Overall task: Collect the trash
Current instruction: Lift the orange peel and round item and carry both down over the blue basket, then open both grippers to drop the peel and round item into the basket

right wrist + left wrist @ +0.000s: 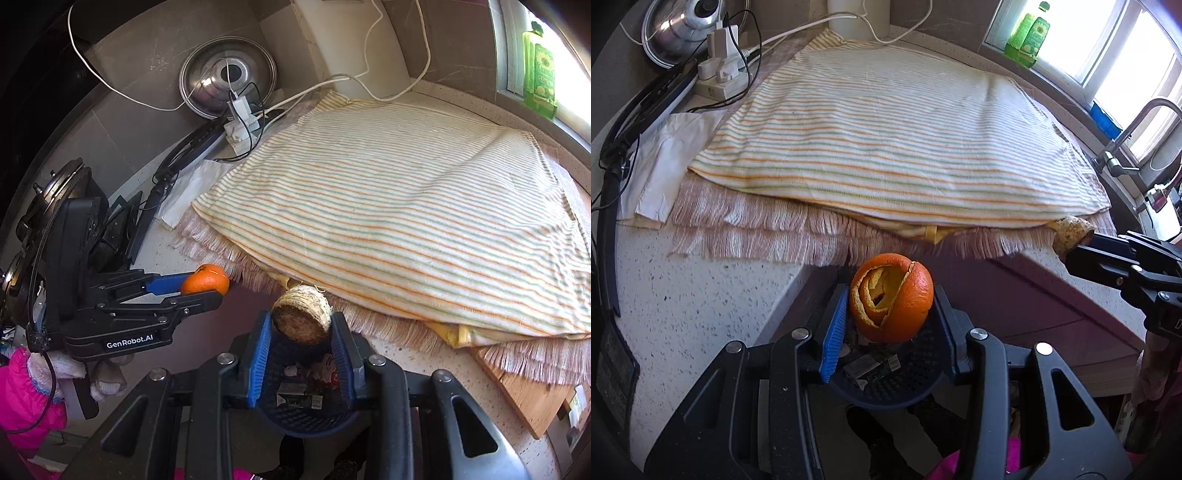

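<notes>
Left tool (891, 317) clamped on my curled orange peel (891, 297), hanging above the dark mesh basket (905, 384) off the desk (701, 295) edge. Right tool (301, 332) clamped on a rough brown husk piece (302, 314), also over that basket, striped cloth (406, 206) beyond.

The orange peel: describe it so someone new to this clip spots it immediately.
Start at the striped cloth covering the counter, then drop past its front edge. There the left gripper holds the orange peel above a dark mesh basket. It is bright orange and curled into a hollow ball, unlike the rough brown lump opposite.
</notes>
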### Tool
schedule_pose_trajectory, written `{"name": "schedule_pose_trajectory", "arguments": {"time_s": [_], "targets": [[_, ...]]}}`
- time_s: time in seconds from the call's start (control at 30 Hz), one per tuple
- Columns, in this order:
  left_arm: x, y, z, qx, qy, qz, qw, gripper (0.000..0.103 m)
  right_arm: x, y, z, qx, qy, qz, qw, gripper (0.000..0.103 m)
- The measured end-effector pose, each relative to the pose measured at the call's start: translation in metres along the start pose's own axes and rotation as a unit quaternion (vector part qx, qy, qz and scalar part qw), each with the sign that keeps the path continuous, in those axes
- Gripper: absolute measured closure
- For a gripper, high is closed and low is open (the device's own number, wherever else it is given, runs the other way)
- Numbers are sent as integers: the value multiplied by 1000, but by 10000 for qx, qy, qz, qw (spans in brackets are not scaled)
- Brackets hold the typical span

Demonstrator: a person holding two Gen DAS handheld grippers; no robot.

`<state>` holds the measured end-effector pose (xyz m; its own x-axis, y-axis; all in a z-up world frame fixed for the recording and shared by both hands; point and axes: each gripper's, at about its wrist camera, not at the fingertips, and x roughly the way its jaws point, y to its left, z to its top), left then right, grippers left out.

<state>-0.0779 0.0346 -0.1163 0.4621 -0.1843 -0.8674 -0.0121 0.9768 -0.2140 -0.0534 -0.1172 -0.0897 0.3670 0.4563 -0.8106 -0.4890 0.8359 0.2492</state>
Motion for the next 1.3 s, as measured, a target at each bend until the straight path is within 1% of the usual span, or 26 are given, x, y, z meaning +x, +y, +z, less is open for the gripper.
{"name": "schedule_pose_trajectory", "arguments": {"time_s": [0.27,0.43,0.8,0.9,0.97,1.1,1.3], "targets": [[15,2,-34,-31,349,-29,9994,59,10,8,-26,9,267,6,9996,70],[26,5,-53,-49,536,16,9985,59,18,10,-42,57,432,31,9990,70],[52,9,-84,-88,864,119,9962,59,39,15,-69,-14,747,-27,9972,70],[59,8,-89,-113,951,144,9953,59,46,15,-74,-10,842,-29,9964,70],[69,8,-84,-135,1013,166,9946,59,51,14,-76,3,906,-28,9959,70],[80,11,-87,-176,1115,224,9933,59,64,15,-80,-61,1027,-90,9947,70],[90,9,-91,-194,1196,340,9921,59,85,15,-84,-175,1223,-178,9922,70]]}}
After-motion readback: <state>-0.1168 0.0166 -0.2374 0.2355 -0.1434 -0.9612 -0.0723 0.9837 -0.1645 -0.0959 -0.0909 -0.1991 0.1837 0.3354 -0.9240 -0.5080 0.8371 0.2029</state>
